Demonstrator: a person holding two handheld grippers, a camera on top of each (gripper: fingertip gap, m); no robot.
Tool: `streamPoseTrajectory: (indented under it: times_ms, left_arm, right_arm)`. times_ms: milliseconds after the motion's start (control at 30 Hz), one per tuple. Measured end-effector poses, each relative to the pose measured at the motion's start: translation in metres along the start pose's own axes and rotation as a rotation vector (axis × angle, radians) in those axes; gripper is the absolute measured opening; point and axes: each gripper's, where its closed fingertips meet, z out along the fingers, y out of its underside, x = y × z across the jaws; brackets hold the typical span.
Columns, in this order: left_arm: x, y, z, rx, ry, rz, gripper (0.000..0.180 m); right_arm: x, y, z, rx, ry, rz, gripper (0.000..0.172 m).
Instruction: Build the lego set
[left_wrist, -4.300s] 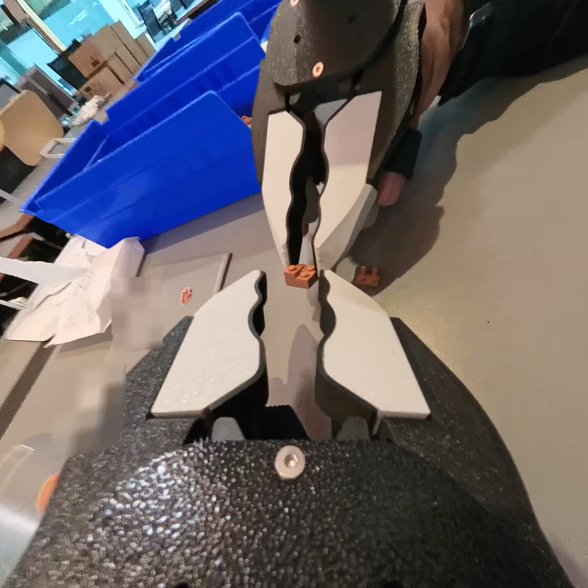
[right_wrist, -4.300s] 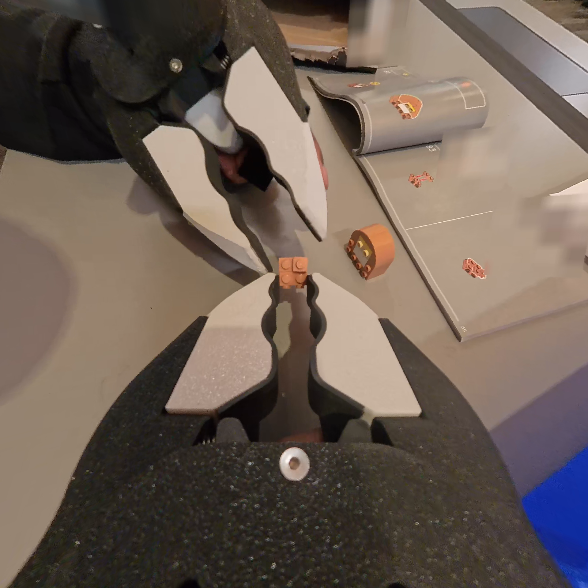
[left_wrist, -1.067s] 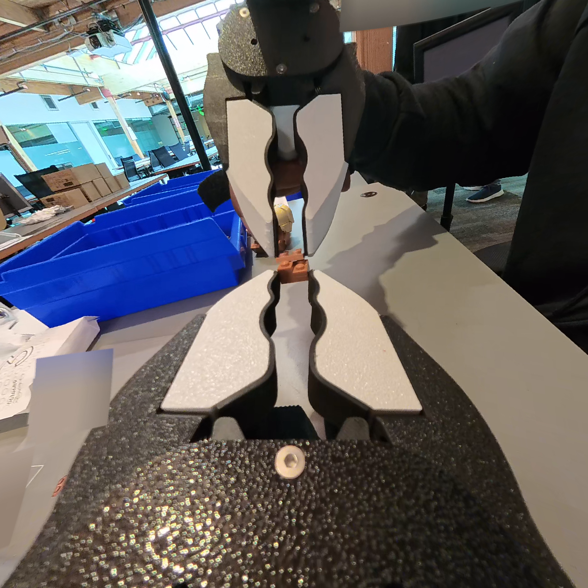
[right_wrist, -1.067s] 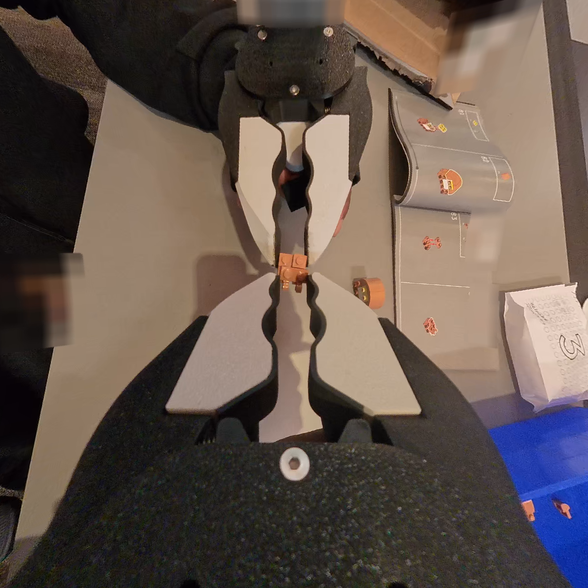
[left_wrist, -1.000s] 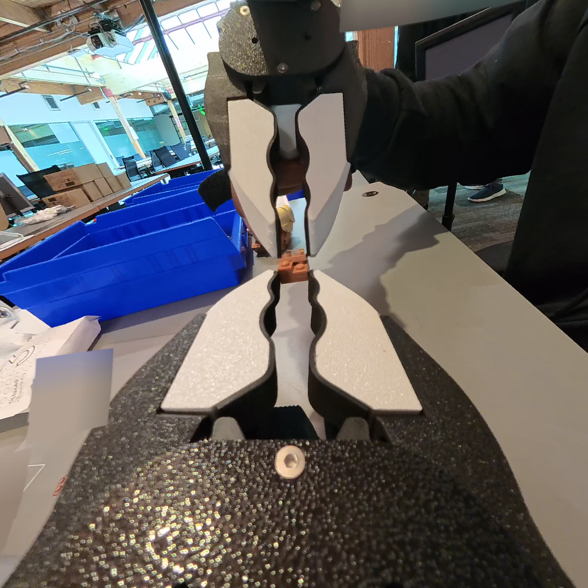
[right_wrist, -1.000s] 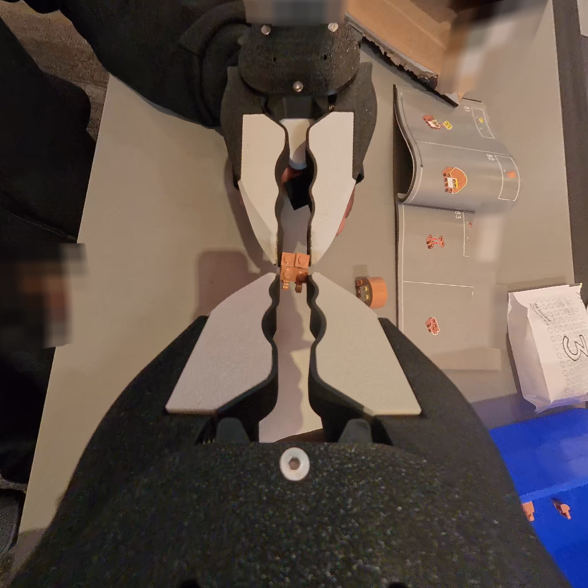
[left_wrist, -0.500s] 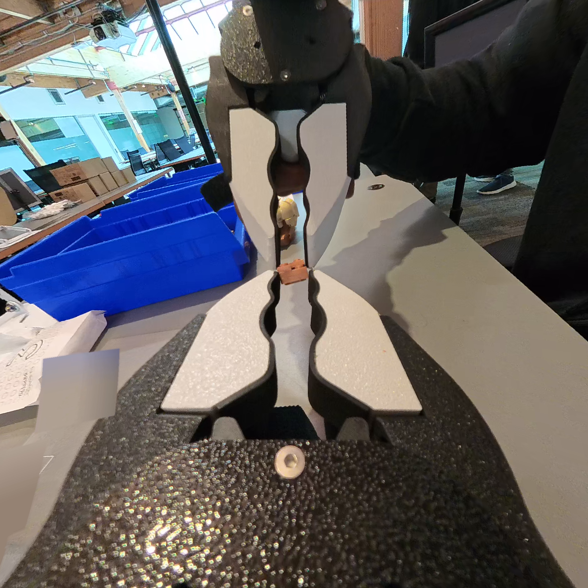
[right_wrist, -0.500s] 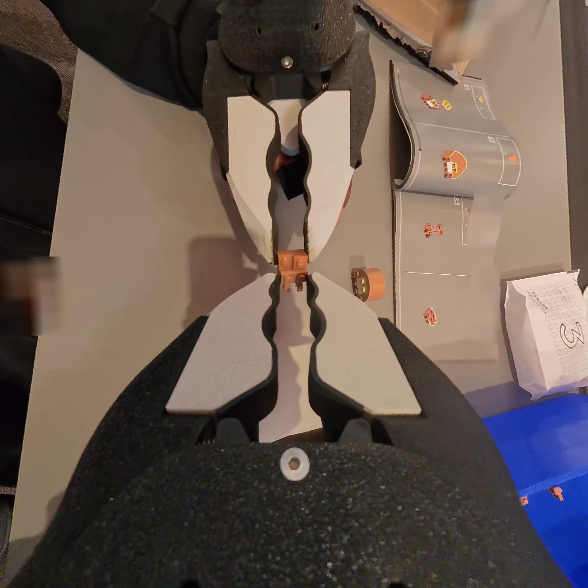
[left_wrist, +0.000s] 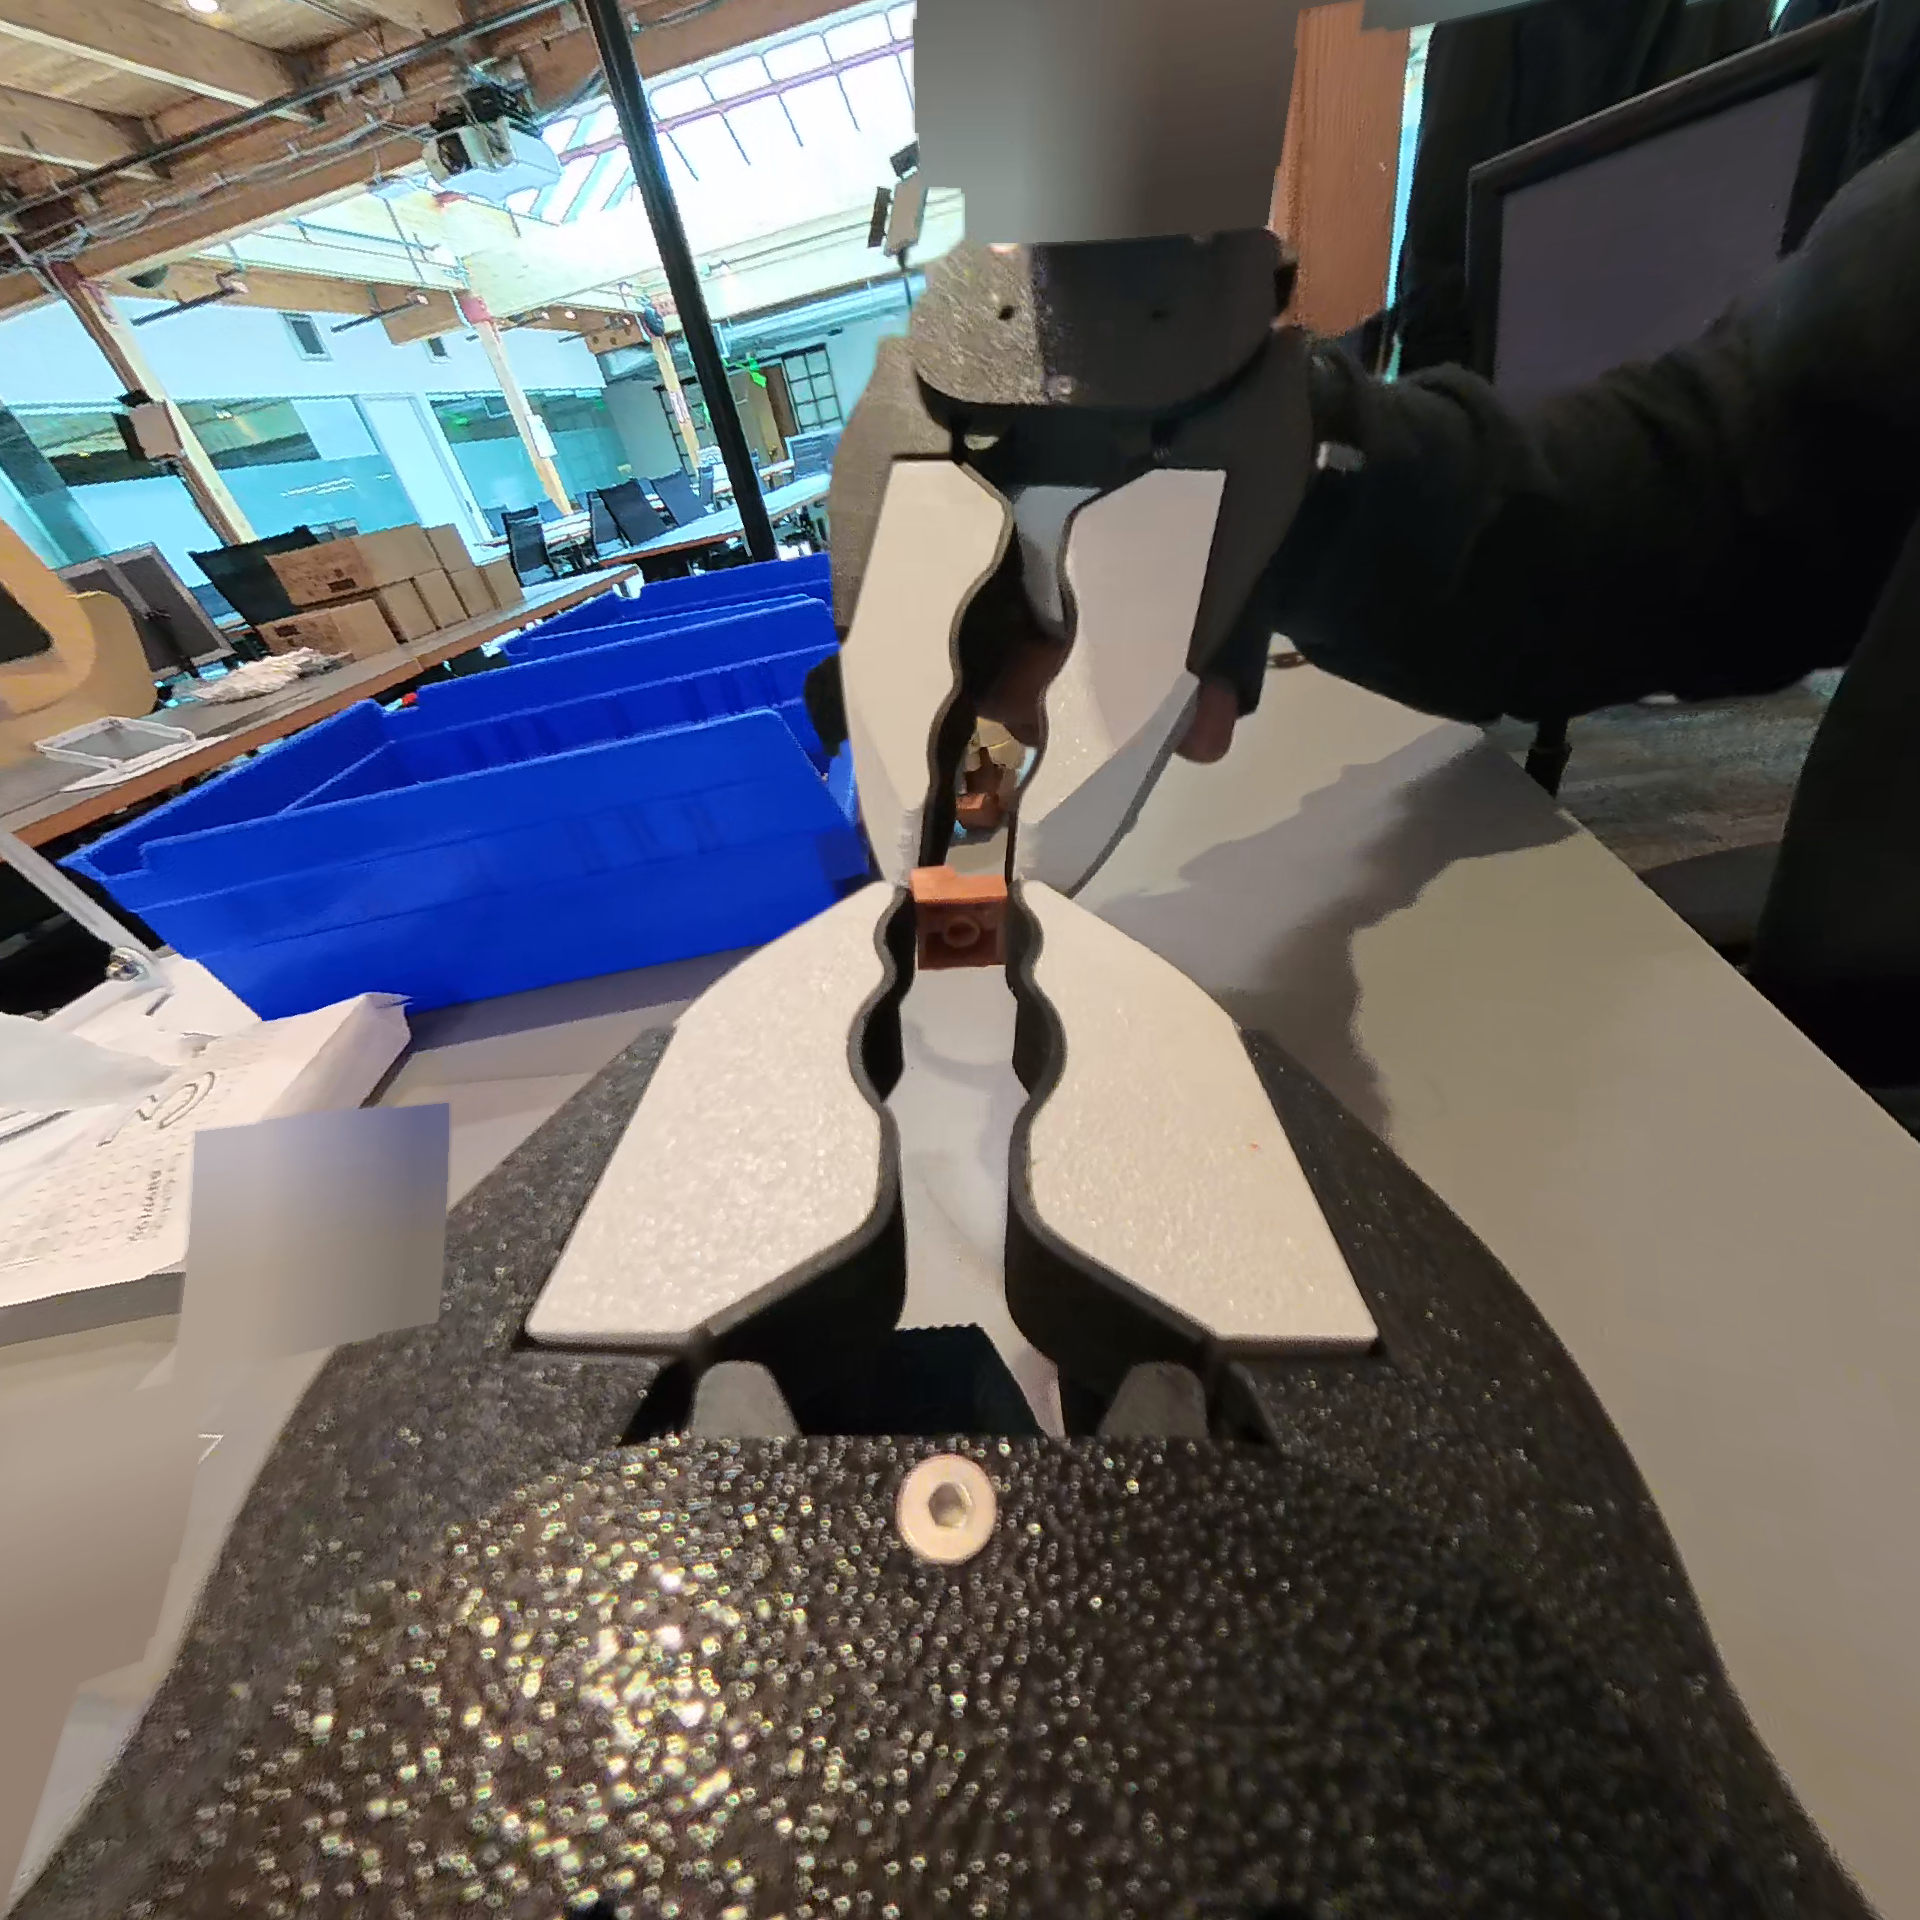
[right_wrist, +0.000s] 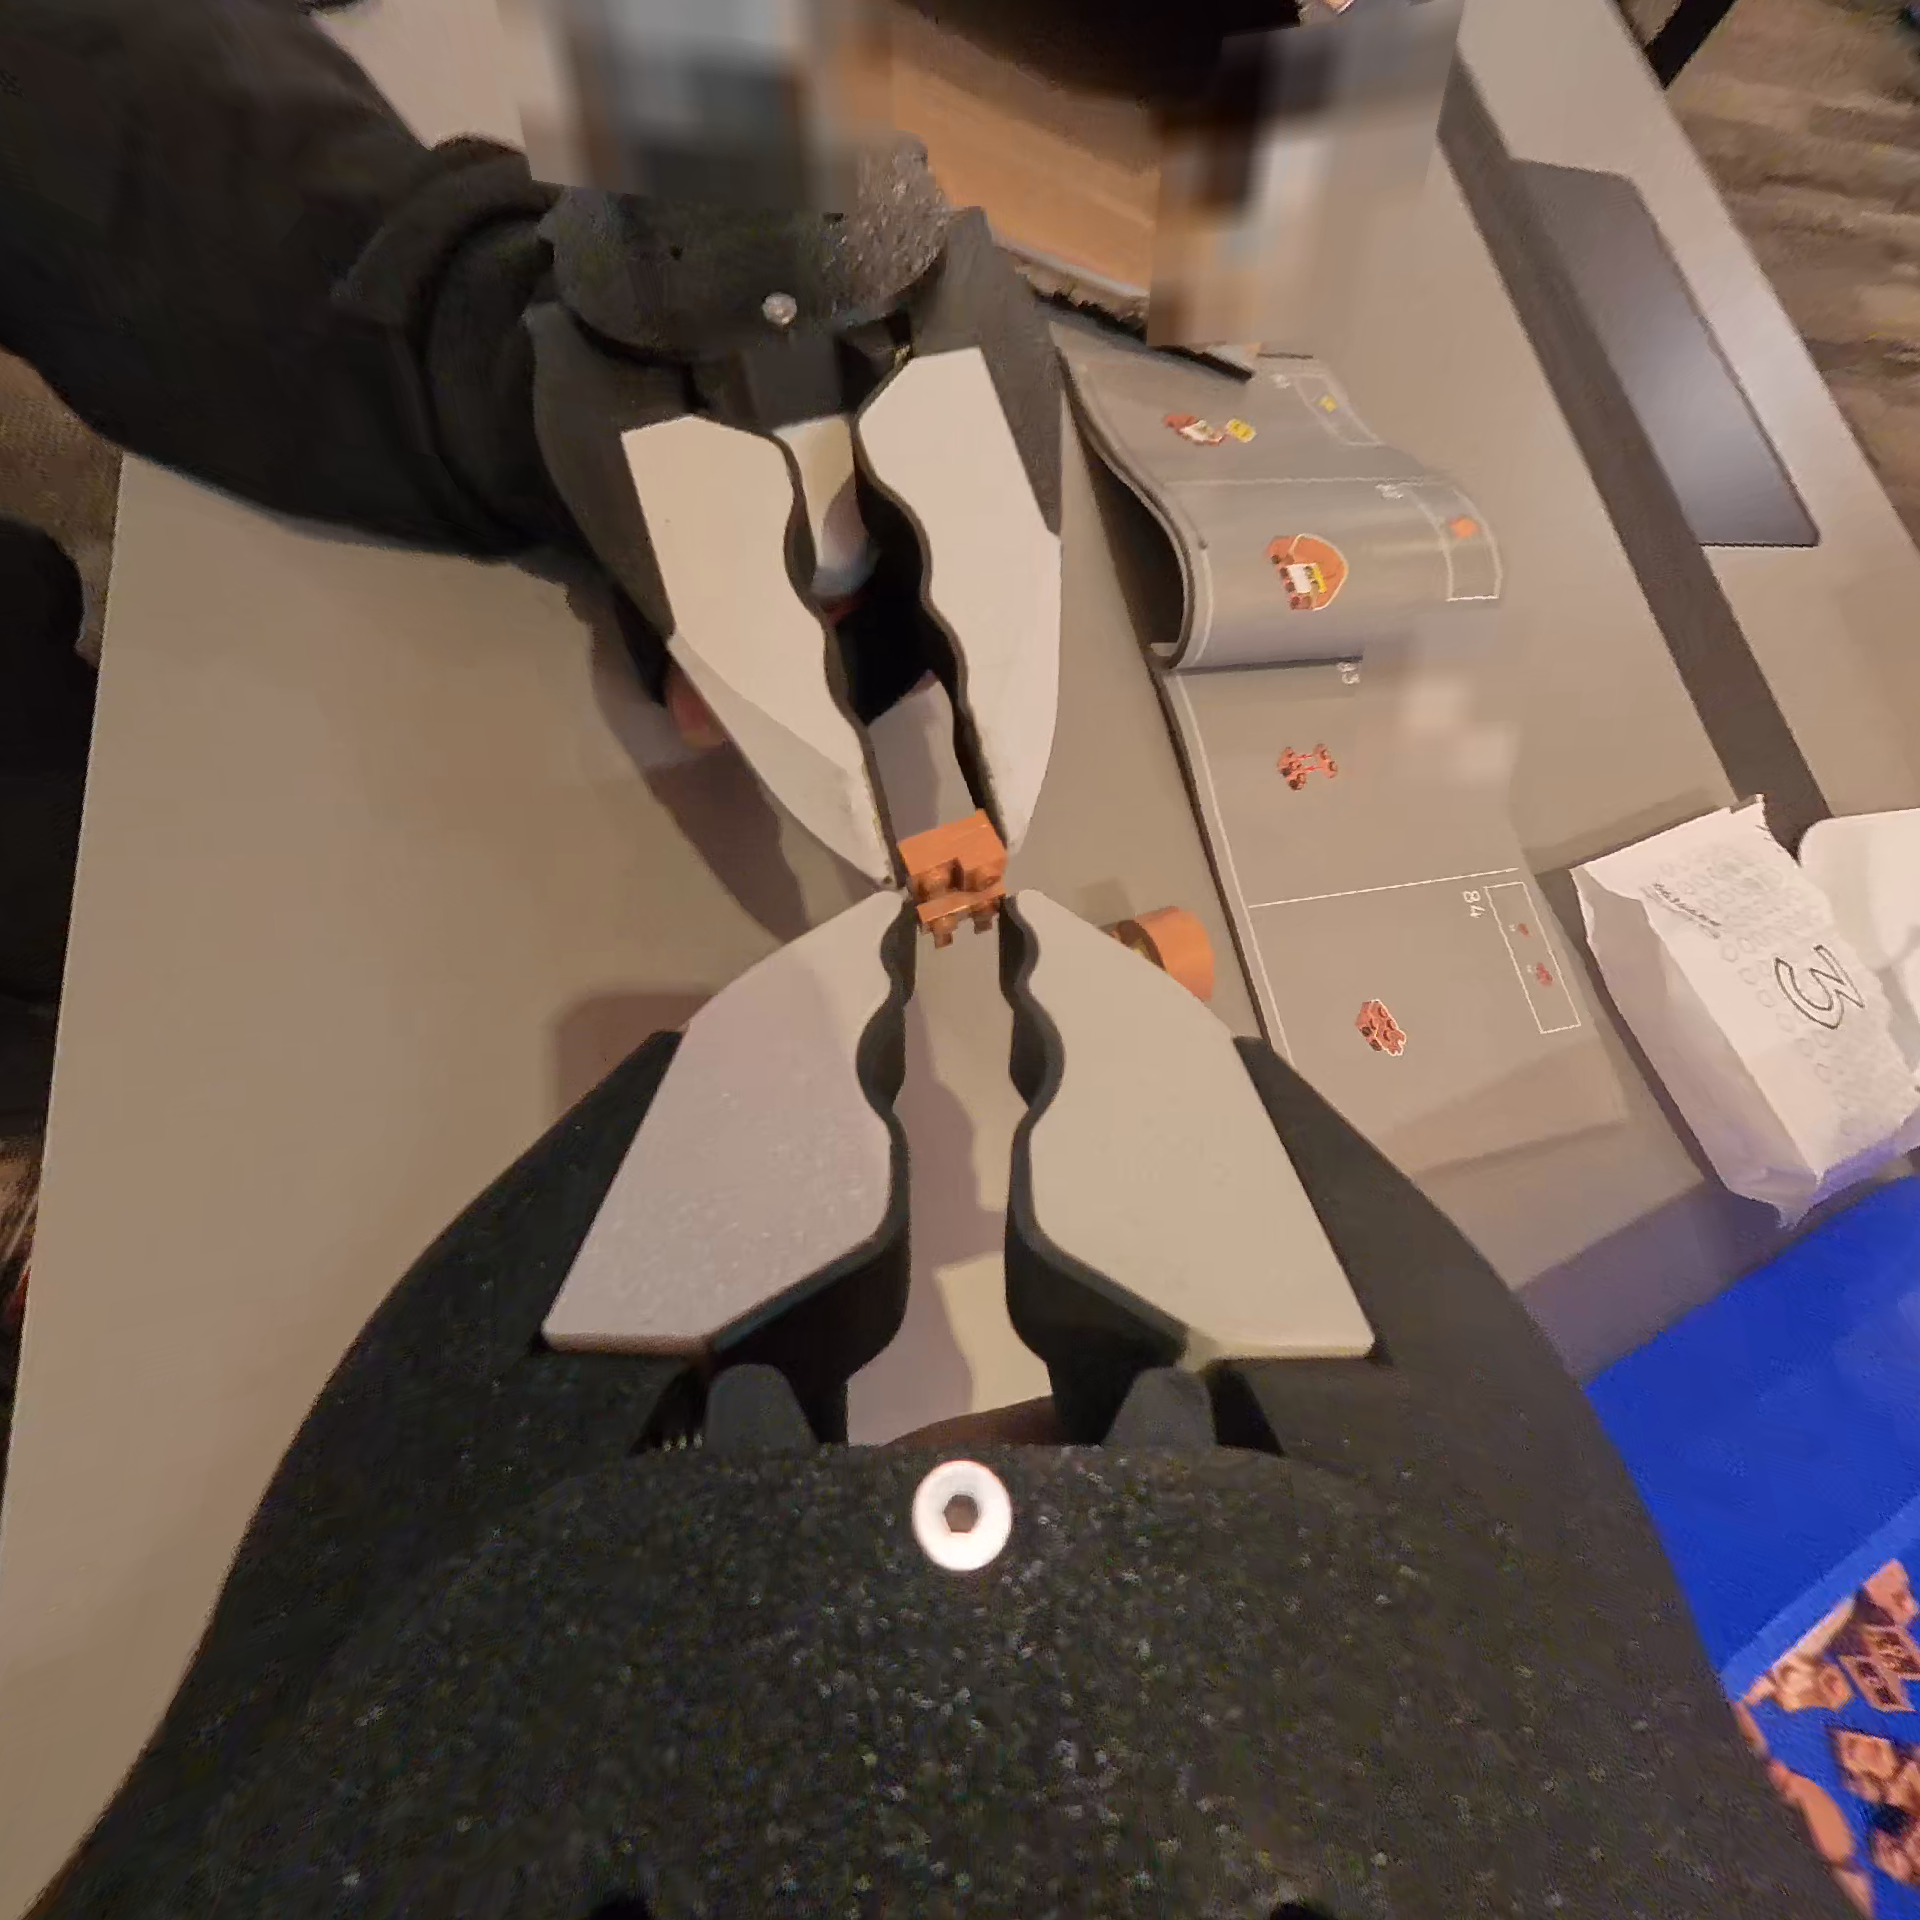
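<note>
Above the grey surface (right_wrist: 312, 935), held clear of it, the two tools meet tip to tip with small orange-brown building bricks between them. The left tool (left_wrist: 961, 920) is clenched on a square brick (left_wrist: 958, 928), both fingertips pressing its sides, its hollow underside turned toward that camera. The right tool (right_wrist: 951, 920) is clenched on a thin stepped plate piece (right_wrist: 958, 914), and in its view the left tool's brick (right_wrist: 951, 852) sits directly against that plate. The two pieces are touching; whether they are fully seated together or only butted up is hard to tell, since the joint is small and partly hidden by the fingertips. As far as can be judged, both pieces are already picked up and brought together, and neither has been let go. On the surface just right of the right tool lies a rounded orange brick assembly (right_wrist: 1164, 945), partly hidden behind the right fingertip (right_wrist: 1091, 956). Farther right an open grey instruction booklet (right_wrist: 1382, 831) lies flat with one page curled over, and beyond it a crumpled white paper bag (right_wrist: 1745, 987). Blue bins (left_wrist: 499, 831) stand along the far side in the left view, and a small figure (left_wrist: 987, 769) stands on the surface behind the right tool, seen through the gap between its fingers. Nothing lies between the tools other than the bricks themselves.
</note>
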Motion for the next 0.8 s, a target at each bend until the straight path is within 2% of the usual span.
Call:
streamPoseTrajectory:
  times_ms: [367, 800]
  left_arm:
    - [-0.0007, -0.0066, 0.0001, 0.052, 0.007, -0.072, 0.016]
    - [0.0051, -0.0080, -0.0006, 0.063, 0.111, -0.159, 0.016]
  right_arm:
    - [-0.0005, -0.0040, -0.0005, 0.214, 0.091, 0.094, 0.014]
    - [-0.0052, -0.0082, -0.0048, 0.381, 0.059, 0.159, 0.015]
